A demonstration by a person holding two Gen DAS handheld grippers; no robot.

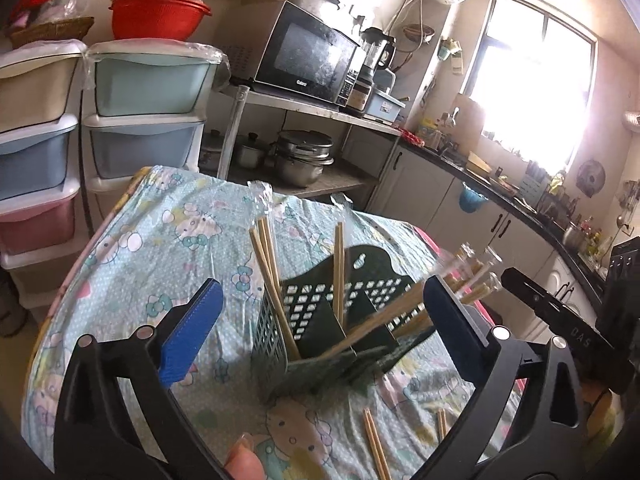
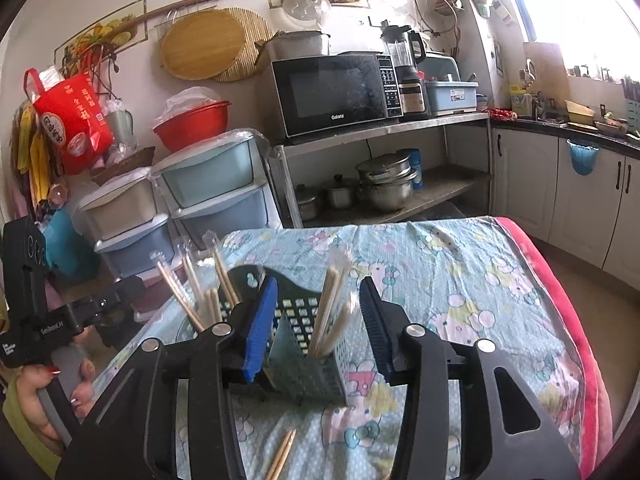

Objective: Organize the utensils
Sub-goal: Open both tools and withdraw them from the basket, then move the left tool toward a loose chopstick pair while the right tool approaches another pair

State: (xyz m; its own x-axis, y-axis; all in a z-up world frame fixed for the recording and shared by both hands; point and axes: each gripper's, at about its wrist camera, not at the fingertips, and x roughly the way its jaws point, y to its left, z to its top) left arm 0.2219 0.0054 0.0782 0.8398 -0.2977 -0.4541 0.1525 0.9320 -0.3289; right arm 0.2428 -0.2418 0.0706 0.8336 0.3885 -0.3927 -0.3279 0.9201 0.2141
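A dark green perforated utensil holder [image 1: 316, 320] stands on the Hello Kitty tablecloth [image 1: 160, 248], with several wrapped wooden chopsticks [image 1: 266, 256] standing and leaning in its compartments. My left gripper [image 1: 324, 304] is open, its blue pads on either side of the holder and above it, empty. In the right wrist view the holder [image 2: 308, 356] sits between the pads of my right gripper [image 2: 318, 320], which is open; a wrapped chopstick bundle [image 2: 332, 308] stands blurred in the near compartment. Loose chopsticks [image 1: 374, 444] lie on the cloth in front of the holder, also in the right wrist view [image 2: 282, 454].
Stacked plastic drawers [image 1: 144, 116] and a red bowl [image 1: 158, 16] stand behind the table at left. A metal shelf holds a microwave [image 2: 332, 94] and pots [image 2: 386, 184]. Kitchen cabinets [image 2: 560, 184] run along the right. The other handheld gripper [image 1: 560, 312] shows at right.
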